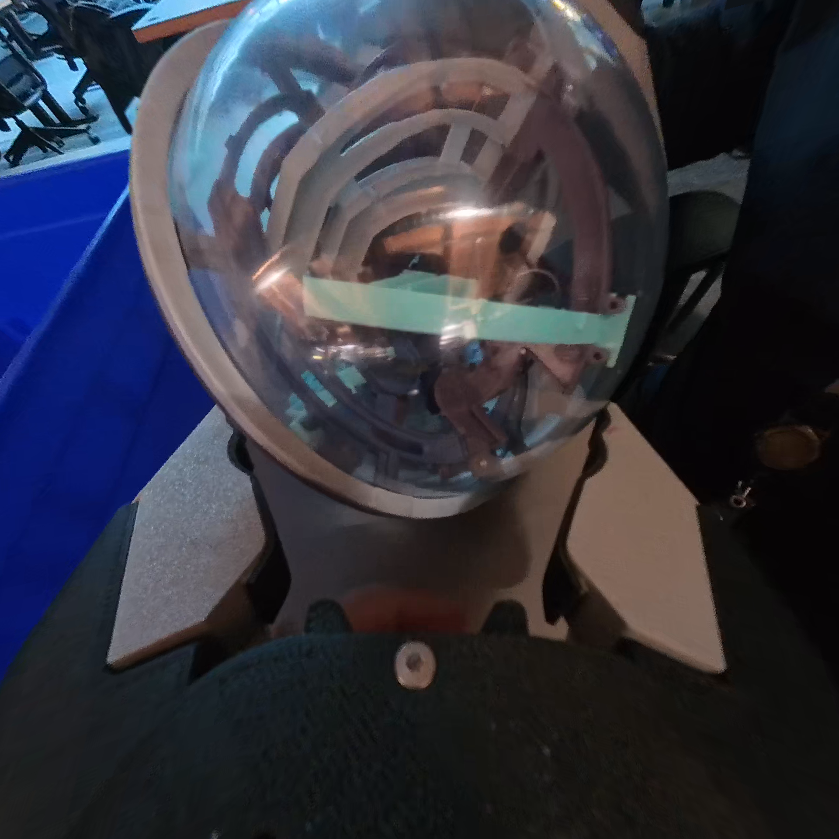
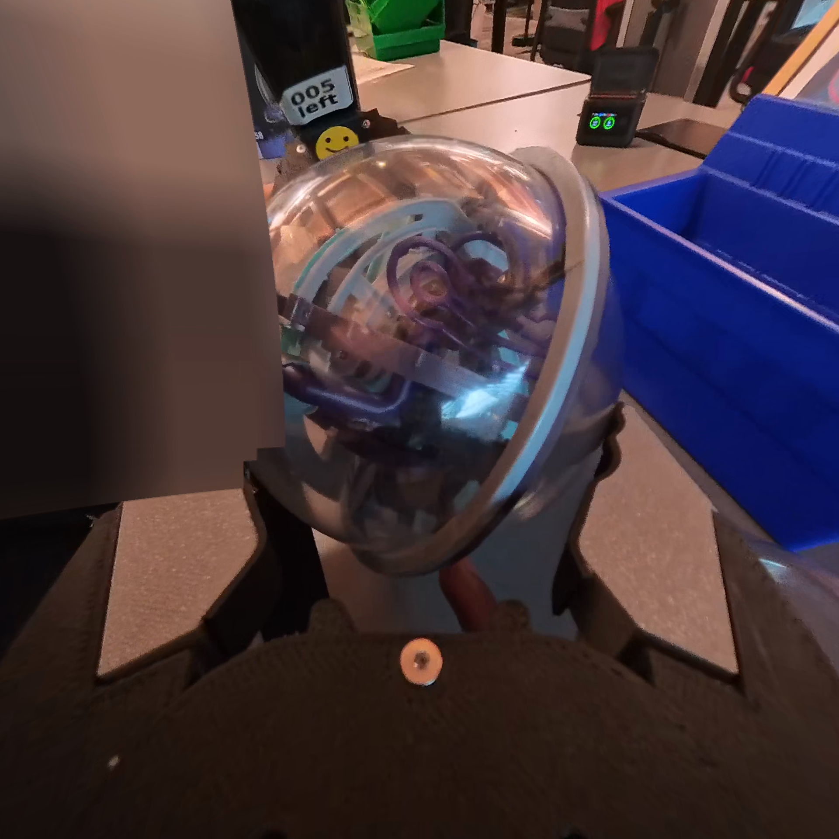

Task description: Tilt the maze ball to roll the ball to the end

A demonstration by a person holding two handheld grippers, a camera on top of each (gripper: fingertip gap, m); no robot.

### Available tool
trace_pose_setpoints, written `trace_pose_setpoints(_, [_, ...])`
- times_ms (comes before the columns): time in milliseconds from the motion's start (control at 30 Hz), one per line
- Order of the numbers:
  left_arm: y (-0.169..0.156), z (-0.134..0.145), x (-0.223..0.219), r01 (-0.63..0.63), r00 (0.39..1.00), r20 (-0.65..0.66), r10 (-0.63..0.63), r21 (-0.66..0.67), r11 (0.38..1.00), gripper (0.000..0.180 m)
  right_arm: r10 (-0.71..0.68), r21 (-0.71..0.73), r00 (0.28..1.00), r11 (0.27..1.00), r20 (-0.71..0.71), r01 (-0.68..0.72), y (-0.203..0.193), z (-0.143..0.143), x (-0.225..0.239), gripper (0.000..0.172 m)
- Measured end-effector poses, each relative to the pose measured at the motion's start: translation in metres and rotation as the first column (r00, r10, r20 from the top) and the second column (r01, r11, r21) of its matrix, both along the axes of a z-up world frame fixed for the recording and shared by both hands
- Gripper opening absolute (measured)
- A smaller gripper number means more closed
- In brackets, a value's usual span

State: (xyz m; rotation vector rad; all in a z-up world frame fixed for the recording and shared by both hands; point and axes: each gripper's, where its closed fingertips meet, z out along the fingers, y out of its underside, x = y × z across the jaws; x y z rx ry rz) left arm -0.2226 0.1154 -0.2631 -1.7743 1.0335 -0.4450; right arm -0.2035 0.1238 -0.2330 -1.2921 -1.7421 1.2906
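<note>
A: Item one, nearest: the left gripper [image 1: 420, 458]. State?

B: Spread wide, both fingers [image 1: 199, 513] cradling the lower curve of the maze ball [image 1: 408, 272]. Whether the pads are truly pressing, I cannot tell; the sphere is hiding the tips.

A: The right gripper [image 2: 431, 490]?

B: Likewise wide, fingers [image 2: 608, 454] flanking the same sphere from the opposite side, contact likely at 5 o'clock by the rim band [image 2: 563, 363]. Two supports are probably giving fine tilt control.

A: Item two, the sphere itself?

B: Sitting at centre in both views, lifted, equator band running diagonally, so it is being tipped. The small rolling ball inside is not discernible among the tracks.

A: Farther off?

B: A blue bin [image 2: 726, 281] at 3 o'clock, a grey table [image 2: 476, 86] at 12, a small black device [image 2: 613, 100] at 1 o'clock.
</note>
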Motion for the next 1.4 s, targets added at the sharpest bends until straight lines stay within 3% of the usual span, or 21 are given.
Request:
trace_pose_setpoints(33, [-0.001,0.0,0.0,0.0,1.0,-0.011,0.0,0.01,1.0,0.145,-0.003,0.017,1.0,1.0,-0.003,0.003,-0.001,0.0,0.0,0.154])
trace_pose_setpoints(433, [-0.004,0.0,-0.008,0.014,0.999,-0.053,-0.012,0.049,0.999,0.145,-0.022,0.051,0.998,0.998,-0.067,0.025,-0.007,0.002,-0.007,0.155])
trace_pose_setpoints(567, [-0.007,0.0,-0.016,0.012,0.993,-0.122,-0.007,0.042,0.999,0.145,-0.028,0.064,0.995,0.997,-0.092,0.034,-0.009,0.002,-0.014,0.155])
trace_pose_setpoints(800, [-0.018,0.03,-0.019,0.025,0.974,-0.224,-0.004,0.088,0.996,0.145,-0.02,0.068,0.969,0.997,-0.247,0.038,-0.021,0.024,-0.016,0.156])
trace_pose_setpoints(1400, [-0.035,0.073,-0.035,0.008,0.906,-0.419,0.053,0.143,0.99,0.146,0.012,0.147,0.911,0.988,-0.411,0.054,-0.041,0.066,-0.026,0.157])
